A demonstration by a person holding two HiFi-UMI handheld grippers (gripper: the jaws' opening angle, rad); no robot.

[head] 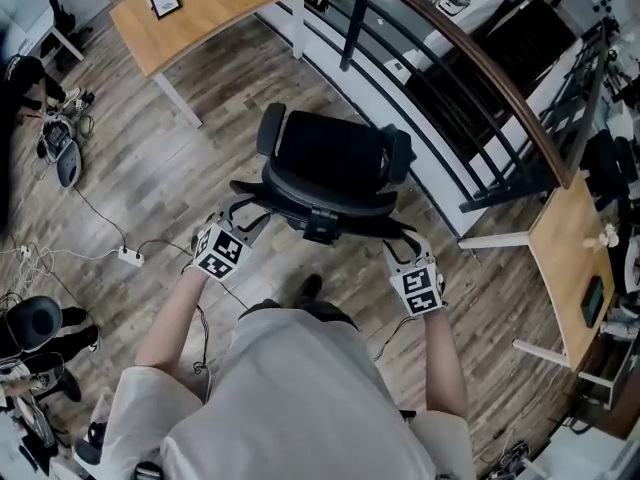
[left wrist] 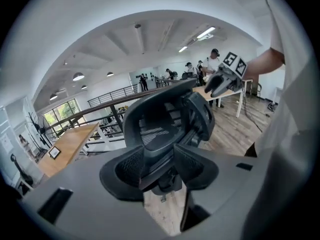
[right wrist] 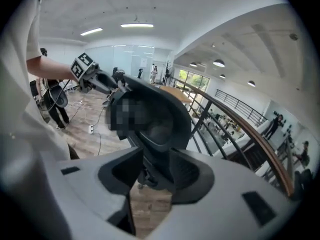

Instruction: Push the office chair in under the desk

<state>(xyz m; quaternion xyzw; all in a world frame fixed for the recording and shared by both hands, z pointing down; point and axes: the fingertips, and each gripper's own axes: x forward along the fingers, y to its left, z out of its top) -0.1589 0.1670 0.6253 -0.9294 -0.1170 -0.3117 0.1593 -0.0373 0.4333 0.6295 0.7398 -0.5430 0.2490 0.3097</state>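
A black office chair (head: 330,158) stands on the wood floor right in front of me, its seat pointing away. My left gripper (head: 250,216) is at the left edge of the chair's backrest; in the left gripper view the gripper (left wrist: 159,169) has its pads closed on the backrest frame (left wrist: 160,129). My right gripper (head: 398,240) is at the backrest's right edge. In the right gripper view the gripper (right wrist: 152,171) has the chair frame (right wrist: 165,129) between its jaws, with no clear press of the pads on it. A wooden desk (head: 200,8) stands beyond the chair at the upper left.
A railing (head: 470,58) with dark bars runs diagonally past the chair on the right. A second wooden desk (head: 565,258) is at the right edge. A power strip (head: 130,258) with cables lies on the floor to the left, and another black chair (head: 35,323) stands at the lower left.
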